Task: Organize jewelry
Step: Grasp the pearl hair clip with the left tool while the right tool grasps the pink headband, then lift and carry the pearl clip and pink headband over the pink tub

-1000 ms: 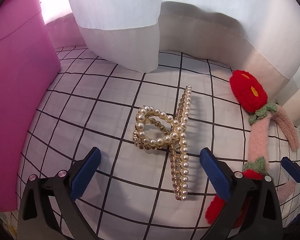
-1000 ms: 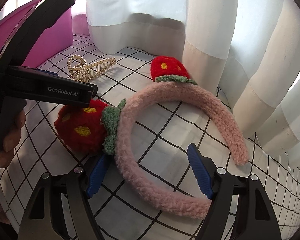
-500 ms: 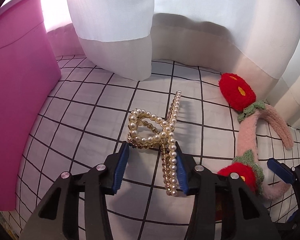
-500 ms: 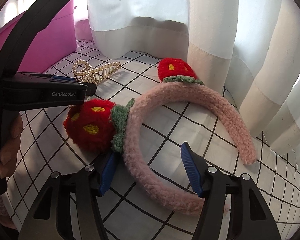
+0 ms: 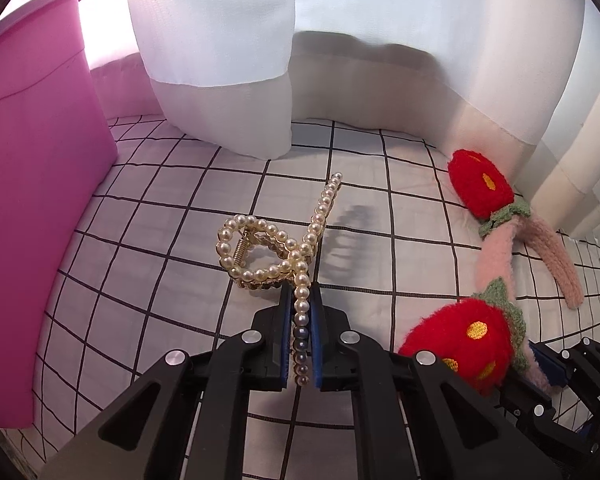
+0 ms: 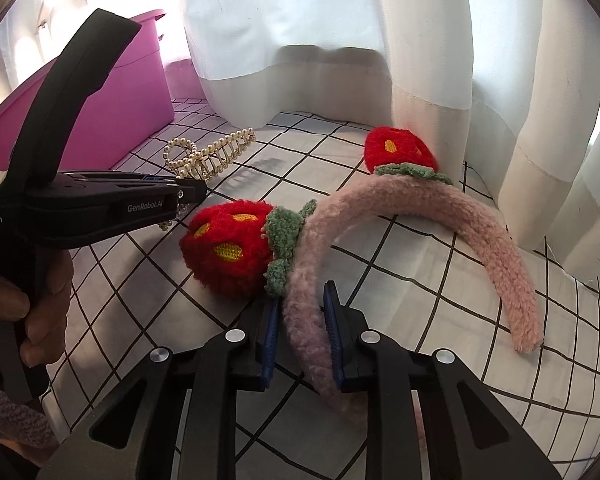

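Note:
A gold hair claw set with pearls (image 5: 278, 254) lies on the white grid-patterned cloth (image 5: 160, 216). My left gripper (image 5: 301, 300) is shut on the near end of its pearl bar. The claw also shows in the right wrist view (image 6: 208, 156), with the left gripper (image 6: 188, 194) at it. A fuzzy pink headband (image 6: 404, 208) with two red strawberries (image 6: 228, 248) lies to the right. My right gripper (image 6: 302, 300) is shut on the band just behind the near strawberry. The headband also shows in the left wrist view (image 5: 496, 252).
A pink plastic bin (image 5: 32, 184) stands at the left, close to the hair claw. White curtains (image 5: 228, 60) hang along the back and right, their hems resting on the cloth. A hand (image 6: 24, 304) holds the left gripper's handle.
Both grippers closed from open. The left one moved forward and clamped the pearl bar of the hair claw; the right one clamped the pink band of the headband.

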